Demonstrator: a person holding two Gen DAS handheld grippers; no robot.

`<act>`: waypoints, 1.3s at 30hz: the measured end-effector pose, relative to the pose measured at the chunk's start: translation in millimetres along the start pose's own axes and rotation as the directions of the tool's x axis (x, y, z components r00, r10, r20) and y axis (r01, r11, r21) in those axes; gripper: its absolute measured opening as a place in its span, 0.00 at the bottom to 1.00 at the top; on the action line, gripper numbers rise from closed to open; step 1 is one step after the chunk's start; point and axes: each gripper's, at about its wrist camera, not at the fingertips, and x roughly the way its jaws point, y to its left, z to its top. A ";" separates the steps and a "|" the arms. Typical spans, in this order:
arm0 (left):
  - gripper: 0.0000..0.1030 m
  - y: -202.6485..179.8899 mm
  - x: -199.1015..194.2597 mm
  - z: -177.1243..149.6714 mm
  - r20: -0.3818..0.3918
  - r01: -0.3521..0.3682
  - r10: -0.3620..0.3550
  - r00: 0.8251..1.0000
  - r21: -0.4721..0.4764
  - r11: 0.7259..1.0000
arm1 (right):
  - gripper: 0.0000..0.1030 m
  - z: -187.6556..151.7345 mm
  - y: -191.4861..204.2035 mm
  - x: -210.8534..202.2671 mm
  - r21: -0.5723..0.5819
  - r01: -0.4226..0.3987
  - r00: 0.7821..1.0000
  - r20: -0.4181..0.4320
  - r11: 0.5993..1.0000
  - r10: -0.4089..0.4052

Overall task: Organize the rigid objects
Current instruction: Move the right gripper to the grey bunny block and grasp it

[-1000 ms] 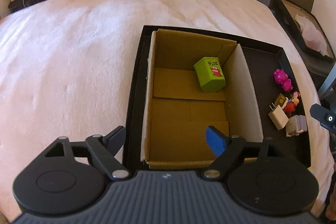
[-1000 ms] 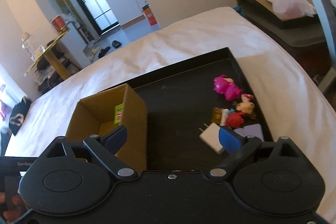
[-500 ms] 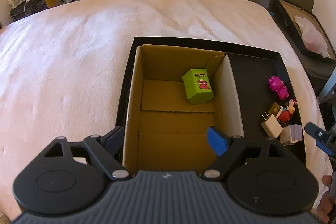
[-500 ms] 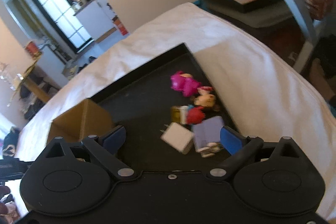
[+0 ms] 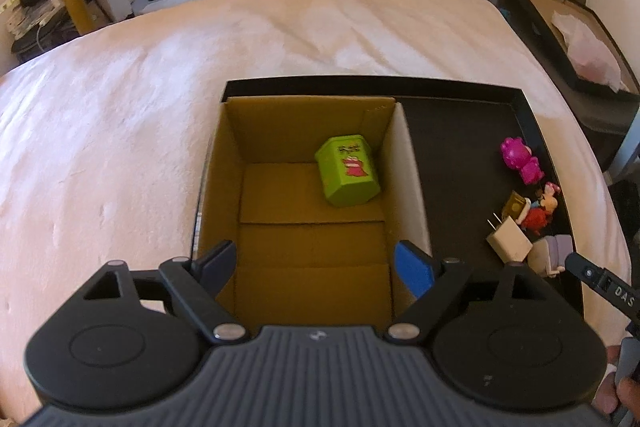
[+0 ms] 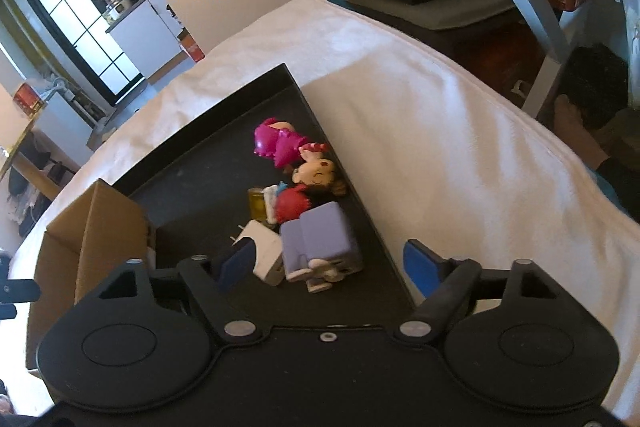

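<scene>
**Right jaws closing over the lilac toy at the tray's right edge**

Your bed [image 5: 160, 107] carries a black tray [image 5: 460, 95], and the cardboard box [image 5: 412, 187] fills the tray's left half. A second ago your right gripper [image 6: 332, 263] looked across the whole tray from higher up; now it has dropped low over the pile along the tray's right edge, and its jaws are closing. Between them sit the lilac block toy [image 6: 320, 243] and, just beside the left finger, the white plug adapter [image 6: 264, 251]. No pad presses on either yet, so nothing is held.

Your left gripper [image 5: 316, 267] stands wide and empty above the box's near wall; it has drifted back a little, so more of the bed shows beyond the tray.

The green tin [image 5: 348, 175] lies in the box's far right corner, the only item packed. Still on the tray's right edge, from far to near: the pink figure [image 5: 520, 159], the red-dressed doll [image 5: 540, 211] touching a small yellow block [image 5: 514, 205], then the adapter and lilac toy.

The adapter sits close enough that you risk pinching both; the grab looks imminent, and four items would remain.
</scene>
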 end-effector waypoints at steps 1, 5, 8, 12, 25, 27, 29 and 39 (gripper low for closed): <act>0.83 -2.5 2.2 0.3 -0.006 -0.002 0.002 1.000 0.007 1.000 | 0.72 0.4 -1.6 1.4 0.006 -0.006 1.000 0.000 1.000 0.006; 0.83 -9.0 7.3 2.2 -0.015 -0.006 0.007 1.000 0.029 1.000 | 0.70 1.0 2.3 6.8 -0.029 0.002 1.000 0.013 1.000 -0.002; 0.83 -13.1 10.2 3.0 -0.024 -0.008 0.009 1.000 0.044 0.999 | 0.68 -0.5 6.3 10.3 -0.047 -0.015 1.000 0.012 0.999 0.015; 0.83 -15.2 14.5 5.7 -0.031 -0.011 0.013 0.999 0.051 0.999 | 0.65 -3.5 16.3 12.2 -0.124 0.011 0.999 0.035 0.992 -0.006; 0.83 18.5 19.6 5.8 -0.041 -0.094 0.094 0.995 -0.002 0.996 | 0.47 -12.8 22.3 40.5 -0.229 0.038 0.999 -0.015 0.973 -0.042; 0.83 24.2 18.0 5.1 -0.028 -0.096 0.096 0.995 -0.013 0.995 | 0.47 -13.9 23.7 39.8 -0.237 0.041 0.999 -0.018 0.971 -0.046; 0.83 29.5 19.4 4.0 -0.033 -0.101 0.100 0.994 -0.024 0.995 | 0.46 -13.4 25.5 37.3 -0.237 0.040 0.999 -0.021 0.971 -0.046; 0.83 55.8 23.9 -3.4 -0.041 -0.094 0.091 0.995 -0.081 0.992 | 0.42 -8.8 47.5 23.5 -0.284 0.027 1.000 -0.005 0.958 -0.030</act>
